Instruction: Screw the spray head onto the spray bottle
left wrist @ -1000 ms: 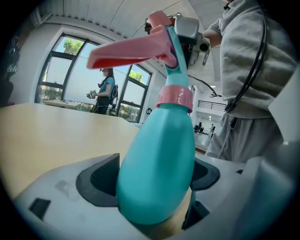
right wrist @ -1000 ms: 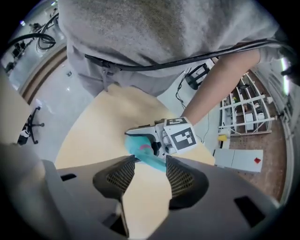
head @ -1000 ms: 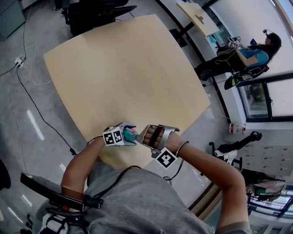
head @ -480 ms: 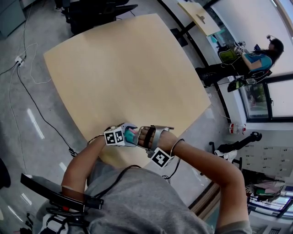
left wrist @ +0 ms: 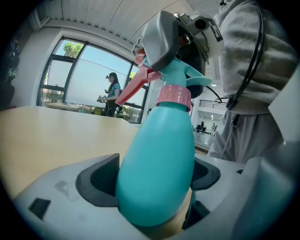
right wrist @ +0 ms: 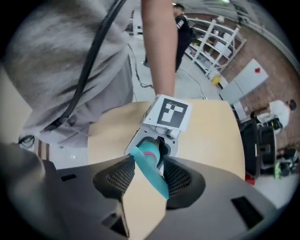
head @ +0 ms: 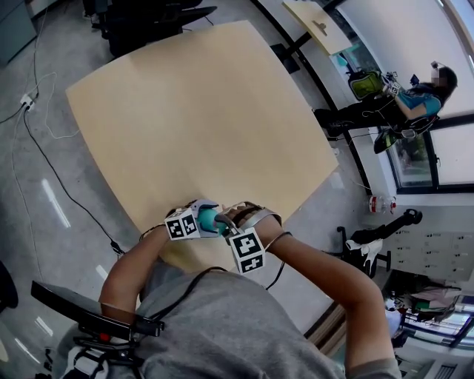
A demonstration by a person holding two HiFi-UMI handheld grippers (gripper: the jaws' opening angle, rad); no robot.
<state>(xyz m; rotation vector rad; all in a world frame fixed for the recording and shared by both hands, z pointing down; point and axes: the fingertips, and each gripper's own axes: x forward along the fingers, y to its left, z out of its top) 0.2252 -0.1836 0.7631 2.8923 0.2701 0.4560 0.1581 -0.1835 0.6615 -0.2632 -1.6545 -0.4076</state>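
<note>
A teal spray bottle leans toward the left gripper's camera, and my left gripper is shut on its body. A pink collar sits at the neck, under the teal spray head with its pink trigger. My right gripper is shut on the spray head, whose collar meets the bottle inside the left gripper. In the head view both grippers meet over the table's near edge: the left gripper, the bottle, the right gripper.
The tan table stretches away from the grippers. A cable runs over the floor at the left. Dark chairs stand beyond the far edge. A person sits at the back right by a second table.
My right wrist has rolled: its marker cube swung from the right side round to the near side. The left gripper and bottle stayed in place.
</note>
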